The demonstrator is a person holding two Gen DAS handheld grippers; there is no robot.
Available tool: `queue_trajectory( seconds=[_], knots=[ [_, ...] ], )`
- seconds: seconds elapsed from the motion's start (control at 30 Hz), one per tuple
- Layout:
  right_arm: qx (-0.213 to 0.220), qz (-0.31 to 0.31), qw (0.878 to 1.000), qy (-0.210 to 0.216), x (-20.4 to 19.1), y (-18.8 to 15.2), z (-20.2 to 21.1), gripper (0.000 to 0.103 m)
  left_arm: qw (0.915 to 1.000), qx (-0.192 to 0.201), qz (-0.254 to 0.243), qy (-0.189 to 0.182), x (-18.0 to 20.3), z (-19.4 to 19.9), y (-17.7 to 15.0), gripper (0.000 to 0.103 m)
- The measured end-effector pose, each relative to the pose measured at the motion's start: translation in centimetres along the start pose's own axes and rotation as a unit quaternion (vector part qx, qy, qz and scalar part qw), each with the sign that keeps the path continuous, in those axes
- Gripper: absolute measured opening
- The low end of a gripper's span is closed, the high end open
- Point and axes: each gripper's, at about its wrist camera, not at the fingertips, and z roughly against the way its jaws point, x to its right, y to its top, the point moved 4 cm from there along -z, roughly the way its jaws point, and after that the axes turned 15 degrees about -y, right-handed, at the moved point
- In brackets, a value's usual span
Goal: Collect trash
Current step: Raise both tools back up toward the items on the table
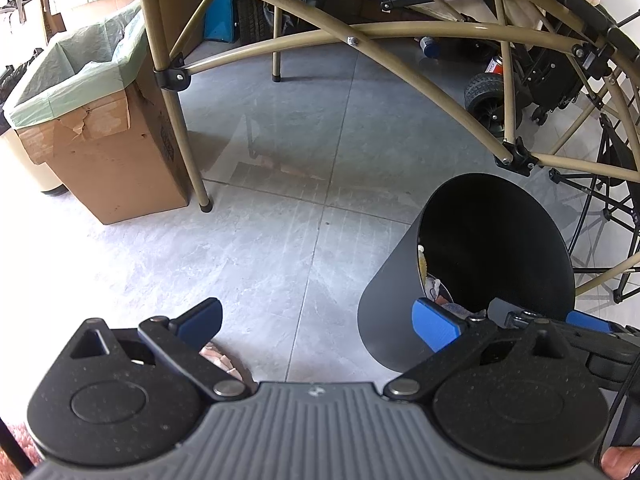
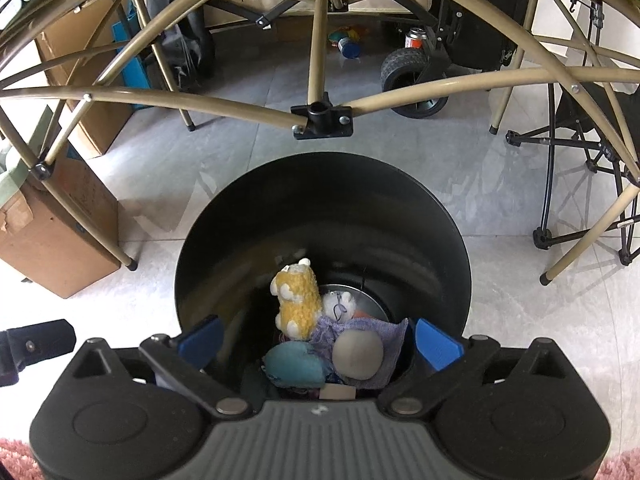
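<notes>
Inside the black bin [image 2: 320, 216], at its bottom, lies the collected trash: a yellow-and-white plush toy [image 2: 298, 300] leaning upright, a teal soft lump [image 2: 294, 366], a round beige pad [image 2: 357, 354] and a lilac cloth [image 2: 360, 328] beneath it, all heaped together on the near side. The right hand-held gripper [image 2: 320, 342] hangs right over the bin's mouth with its blue pads spread wide apart and nothing between them. By the look of it, a drop into the bin is just finished. Left of the bin, the left hand-held gripper [image 1: 318, 322] points down at bare grey floor tiles [image 1: 280, 220], its fingers also apart and empty. Farther left stands a cardboard box [image 1: 108, 152] lined with a green bag, behind a tan folding frame [image 1: 176, 120]. The next move likely calls for lifting the right hand-held gripper clear of the rim and seeking another stray piece; none shows on the floor here.
</notes>
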Motion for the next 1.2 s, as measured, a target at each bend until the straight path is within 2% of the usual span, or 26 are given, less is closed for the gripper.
queue_trajectory(
  seconds=[0.43,0.63,0.87,1.2],
  knots=[
    [0.003,-0.004,1.000,0.000,0.1,0.1,0.1,0.103,1.0000,0.003,-0.005,-0.003,0.2,0.3,0.0,0.103],
    [0.025,-0.014,1.000,0.000,0.5,0.4,0.9,0.103,0.9996,0.023,-0.017,-0.002,1.1,1.0,0.2,0.103],
    [0.067,-0.021,0.997,0.009,1.6,0.8,3.3,0.103,0.9963,0.080,-0.027,-0.017,2.4,3.3,0.6,0.103],
    [0.148,-0.033,0.988,0.029,5.0,1.5,10.5,0.103,0.9830,0.169,-0.058,-0.042,5.8,9.2,1.4,0.103]
  ],
)
